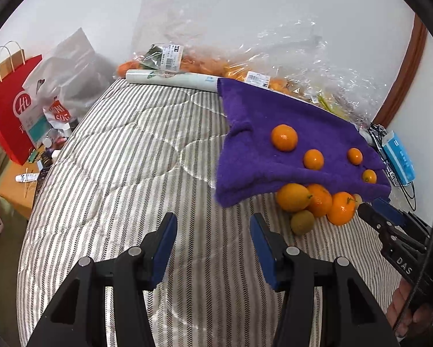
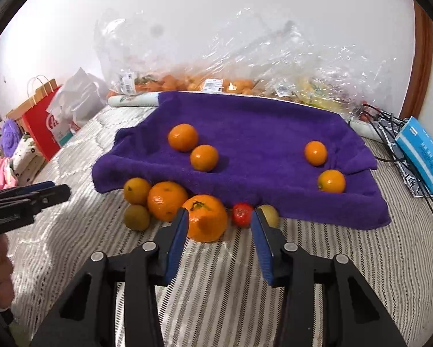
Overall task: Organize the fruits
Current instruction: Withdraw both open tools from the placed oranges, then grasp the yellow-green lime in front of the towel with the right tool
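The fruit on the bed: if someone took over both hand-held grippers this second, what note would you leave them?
Left hand-held gripper: open, empty, over bare bedspread.
Right hand-held gripper: open, nothing gripped, jaws either side of the big orange.
Towel: four small oranges on it, two left, two right.
Pile at the towel's front edge: three larger oranges, a greenish fruit, a red one, another partly hidden.
Done: apparently four placed on the towel.
Left: likely the pile, starting with the big orange.
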{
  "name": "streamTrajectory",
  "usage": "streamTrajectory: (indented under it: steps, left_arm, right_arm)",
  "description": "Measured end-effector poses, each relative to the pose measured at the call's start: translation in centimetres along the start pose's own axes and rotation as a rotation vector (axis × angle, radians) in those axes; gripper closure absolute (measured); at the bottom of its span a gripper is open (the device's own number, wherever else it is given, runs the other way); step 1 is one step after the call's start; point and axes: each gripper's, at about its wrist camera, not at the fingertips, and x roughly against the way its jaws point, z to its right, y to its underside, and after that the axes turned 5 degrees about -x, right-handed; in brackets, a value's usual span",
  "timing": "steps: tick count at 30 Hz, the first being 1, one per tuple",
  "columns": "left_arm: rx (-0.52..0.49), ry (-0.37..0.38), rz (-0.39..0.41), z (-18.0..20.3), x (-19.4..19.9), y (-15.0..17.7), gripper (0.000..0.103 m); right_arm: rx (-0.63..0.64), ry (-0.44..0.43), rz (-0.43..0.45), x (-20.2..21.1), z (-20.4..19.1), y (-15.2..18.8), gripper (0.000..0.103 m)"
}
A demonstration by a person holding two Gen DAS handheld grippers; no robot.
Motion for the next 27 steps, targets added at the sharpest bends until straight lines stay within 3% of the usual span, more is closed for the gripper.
streamTrajectory:
  steps: [2,9,16,27]
  left_arm:
    - [0.006,0.004,-0.001,-0.1,0.0,0.0,0.053]
    - [0.014,0.010,-0.014,0.2,-1.1,-0.3,0.053]
    - [0.010,-0.011,-0.032,0.6,-1.8,-0.6,0.053]
    - [-0.008,-0.041,-0.052,1.8,-1.7,-0.8,0.053]
  right_arm:
    - [-0.004,0.016,-0.002,-0.3,0.4,0.1,0.062]
    - [-0.043,0.060,-0.026,-1.8,2.9,0.3,0.080]
    - [-0.089,0.043,-0.044,-3.3,4.7,0.1,0.081]
    - [-0.056,0.035,-0.063,-3.3,5.6,0.5,0.081]
